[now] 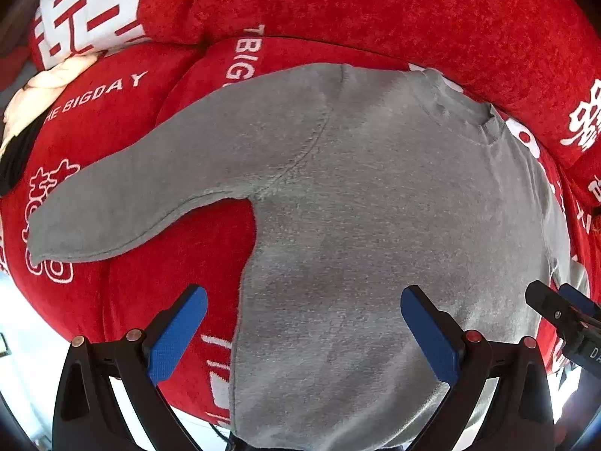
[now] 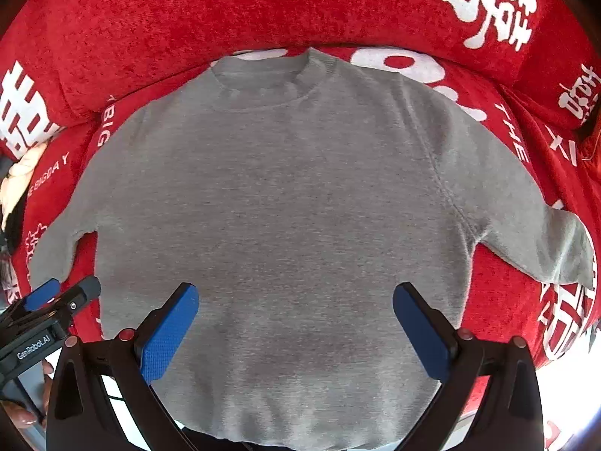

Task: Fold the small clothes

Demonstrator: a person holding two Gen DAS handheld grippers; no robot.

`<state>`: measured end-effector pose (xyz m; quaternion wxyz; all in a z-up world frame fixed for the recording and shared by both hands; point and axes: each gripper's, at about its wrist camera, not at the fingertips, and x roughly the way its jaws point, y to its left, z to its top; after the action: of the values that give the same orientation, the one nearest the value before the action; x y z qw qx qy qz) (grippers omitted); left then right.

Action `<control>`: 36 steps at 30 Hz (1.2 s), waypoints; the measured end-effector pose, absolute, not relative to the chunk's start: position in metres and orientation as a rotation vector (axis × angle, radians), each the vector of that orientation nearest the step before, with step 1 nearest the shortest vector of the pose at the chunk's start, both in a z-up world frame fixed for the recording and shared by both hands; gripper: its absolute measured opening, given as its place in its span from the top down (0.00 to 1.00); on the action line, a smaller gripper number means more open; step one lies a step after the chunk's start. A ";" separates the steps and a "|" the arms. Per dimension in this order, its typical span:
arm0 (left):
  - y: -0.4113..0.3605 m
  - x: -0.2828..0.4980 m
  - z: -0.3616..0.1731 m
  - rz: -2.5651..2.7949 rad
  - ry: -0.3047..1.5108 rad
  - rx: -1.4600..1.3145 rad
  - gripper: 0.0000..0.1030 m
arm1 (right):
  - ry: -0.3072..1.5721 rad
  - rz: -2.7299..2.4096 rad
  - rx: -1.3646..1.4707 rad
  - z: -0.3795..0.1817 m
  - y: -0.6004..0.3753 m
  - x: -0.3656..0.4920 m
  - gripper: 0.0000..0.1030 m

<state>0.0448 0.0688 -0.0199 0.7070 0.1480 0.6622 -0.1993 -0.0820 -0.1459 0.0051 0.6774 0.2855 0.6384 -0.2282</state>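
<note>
I see a small grey sweater (image 2: 285,203) lying flat and face up on a red sofa cover (image 2: 188,15) printed with white characters and lettering, its round collar (image 2: 263,71) pointing away from me toward the red back cushion (image 1: 375,3). Both sleeves are spread outward: in the left wrist view one sleeve (image 1: 150,188) runs out to the left over the red fabric, and in the right wrist view the other sleeve (image 2: 526,225) reaches off to the right. My left gripper (image 1: 304,334) hangs above the lower left part of the sweater with its jaws spread wide, one blue pad over the red cover and the other over the grey cloth, holding nothing. My right gripper (image 2: 296,329) hovers above the lower body of the sweater, its jaws also wide apart and empty, both blue pads over grey fabric. Each gripper shows at the edge of the other's view. At the far left there is a pale cream item (image 1: 49,82) with something black (image 1: 18,154) beside it on the cover.
</note>
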 end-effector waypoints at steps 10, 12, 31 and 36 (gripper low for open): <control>0.088 0.052 -0.021 -0.460 1.482 0.248 0.00 | 1.428 -0.481 0.635 0.004 -0.127 -0.073 0.00; 0.098 0.056 -0.022 -0.467 1.502 0.185 0.00 | 1.424 -0.460 0.634 0.006 -0.122 -0.069 0.00; 0.306 0.146 -0.111 -0.230 1.453 -0.633 0.00 | 1.462 -0.151 0.520 -0.015 -0.024 -0.017 0.00; 0.314 0.151 -0.114 -0.184 1.397 -0.713 0.07 | 1.483 -0.114 0.497 -0.021 -0.006 -0.012 0.00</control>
<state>0.1508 0.3139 -0.1144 0.7042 -0.3205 0.6281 -0.0828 -0.0116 -0.0063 -0.0209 0.7081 0.2240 0.6677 -0.0512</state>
